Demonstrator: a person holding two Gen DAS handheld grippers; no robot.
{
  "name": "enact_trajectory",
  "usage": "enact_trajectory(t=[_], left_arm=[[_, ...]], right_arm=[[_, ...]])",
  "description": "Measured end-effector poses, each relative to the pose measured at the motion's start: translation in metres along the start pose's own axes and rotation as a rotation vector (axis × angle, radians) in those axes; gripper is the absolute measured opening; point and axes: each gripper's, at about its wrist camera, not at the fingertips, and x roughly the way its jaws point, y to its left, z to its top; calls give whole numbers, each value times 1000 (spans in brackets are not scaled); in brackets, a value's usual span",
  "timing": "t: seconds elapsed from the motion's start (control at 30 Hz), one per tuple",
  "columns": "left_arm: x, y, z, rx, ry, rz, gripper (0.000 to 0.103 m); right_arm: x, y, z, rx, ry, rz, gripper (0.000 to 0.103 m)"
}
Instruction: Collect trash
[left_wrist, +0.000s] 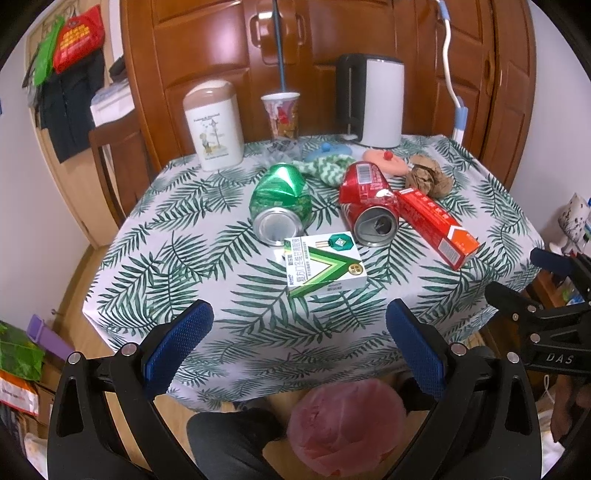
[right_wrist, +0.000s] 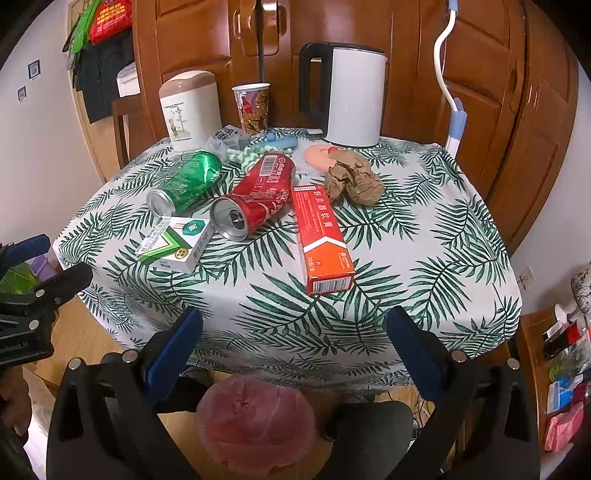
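Both grippers, left gripper (left_wrist: 300, 345) and right gripper (right_wrist: 294, 349), are hovering with jaws spread wide, gripping nothing, above a pink-lined bin (left_wrist: 345, 428). Farther off, a green box (left_wrist: 322, 264), green can (left_wrist: 280, 205), red can (left_wrist: 369, 203), red carton (left_wrist: 436, 227) and crumpled paper (left_wrist: 428, 179) are lying on the leaf-print tablecloth (left_wrist: 184, 266).

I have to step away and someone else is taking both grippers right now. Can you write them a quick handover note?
Left gripper: open, empty, held short of the table's near edge.
Right gripper: open, empty, same height beside it.
On the tablecloth: green can and red can, both lying down; green-and-white box nearest; red box; crumpled brown paper farther back.
Pink-lined bin sits on the floor below the near edge.
Done: nothing appears collected yet.
Left: all five pieces go into the bin; the two boxes look like the easiest to start with.
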Motion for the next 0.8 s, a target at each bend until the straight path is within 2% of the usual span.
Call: enact_trajectory(t=[0.8], left_arm=[[1,-1,0,2,4,-3,97]], right_arm=[[1,-2,1,-4,-18,-1,98]])
